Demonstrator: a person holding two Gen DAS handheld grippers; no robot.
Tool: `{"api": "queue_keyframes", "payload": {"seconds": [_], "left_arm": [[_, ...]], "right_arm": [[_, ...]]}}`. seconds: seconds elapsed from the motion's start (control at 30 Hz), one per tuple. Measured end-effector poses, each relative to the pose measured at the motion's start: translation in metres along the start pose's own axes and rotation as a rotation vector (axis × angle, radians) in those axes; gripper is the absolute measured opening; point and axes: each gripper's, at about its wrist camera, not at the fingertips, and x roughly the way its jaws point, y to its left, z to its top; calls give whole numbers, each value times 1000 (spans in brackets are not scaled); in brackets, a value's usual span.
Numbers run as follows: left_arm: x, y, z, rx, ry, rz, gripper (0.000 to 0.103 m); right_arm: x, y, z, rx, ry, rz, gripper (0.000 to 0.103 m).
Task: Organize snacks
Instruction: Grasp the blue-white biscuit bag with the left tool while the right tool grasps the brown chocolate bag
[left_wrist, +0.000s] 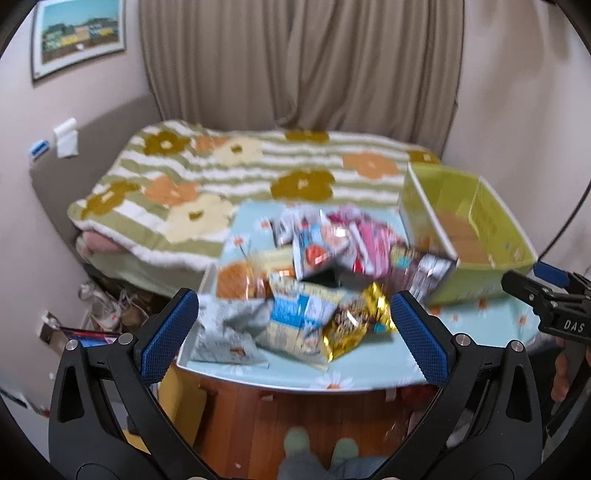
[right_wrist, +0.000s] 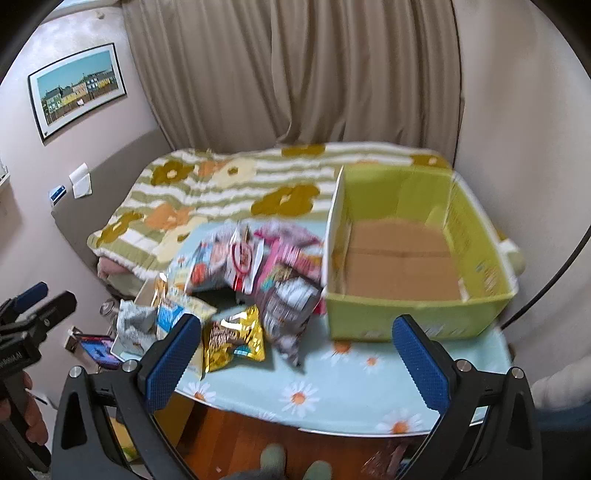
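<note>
A pile of snack packets (left_wrist: 317, 266) lies on a small table with a light-blue daisy cloth (left_wrist: 369, 354). In it are a gold bag (left_wrist: 351, 321), a blue-and-white bag (left_wrist: 295, 314), a grey bag (left_wrist: 225, 332) and pink packets (left_wrist: 369, 236). An empty green cardboard box (left_wrist: 472, 229) stands at the table's right. My left gripper (left_wrist: 293, 336) is open and empty, just short of the pile's near edge. My right gripper (right_wrist: 295, 354) is open and empty, in front of the gold bag (right_wrist: 232, 339) and the green box (right_wrist: 406, 258). Both views are blurred.
A bed with a flowered, striped blanket (left_wrist: 221, 177) lies behind the table, with curtains (left_wrist: 295, 62) beyond. Wooden floor (left_wrist: 258, 413) and the person's feet (left_wrist: 321, 446) are below the table's front edge. Clutter sits on the floor at left (left_wrist: 99, 306).
</note>
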Motion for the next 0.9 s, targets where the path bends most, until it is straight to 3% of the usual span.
{"api": "queue_keyframes", "payload": {"seconds": [0.33, 0.43, 0.77, 0.9], "left_arm": [[108, -1, -32, 105, 164, -125, 103], [136, 0, -39, 138, 201, -162, 103], [197, 3, -51, 199, 308, -221, 95], [204, -1, -53, 243, 301, -214, 94]], "right_arm": [[73, -1, -21, 118, 86, 9, 102], [90, 0, -24, 151, 101, -32, 102], [133, -4, -28, 262, 121, -85, 102], [140, -1, -26, 270, 113, -106, 102]]}}
